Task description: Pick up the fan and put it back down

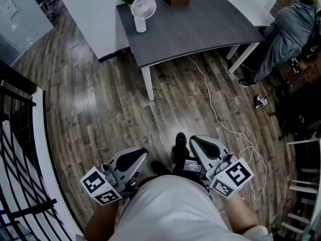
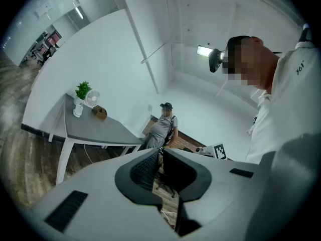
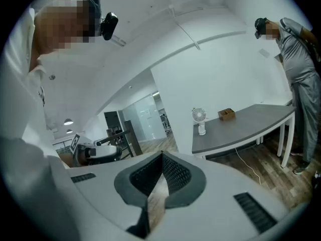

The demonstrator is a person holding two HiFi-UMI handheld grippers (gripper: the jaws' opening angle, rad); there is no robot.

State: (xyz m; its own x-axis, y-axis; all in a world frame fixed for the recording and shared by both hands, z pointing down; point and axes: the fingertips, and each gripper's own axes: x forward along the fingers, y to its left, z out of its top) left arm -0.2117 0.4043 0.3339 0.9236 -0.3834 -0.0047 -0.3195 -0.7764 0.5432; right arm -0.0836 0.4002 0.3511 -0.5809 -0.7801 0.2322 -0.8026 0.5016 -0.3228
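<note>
White fan (image 1: 143, 11) upright, far beyond right gripper (image 1: 194, 140)

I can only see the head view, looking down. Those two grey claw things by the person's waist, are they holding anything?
Observer: No. In its own view, the left gripper has its jaws shut with nothing between them.
Operator: And the other one?
Observer: The right gripper is shut and empty too, by its own view.
Operator: Who is that at the top right?
Observer: A person in a dark cap, standing at the end of the table where the fan stands.
</note>
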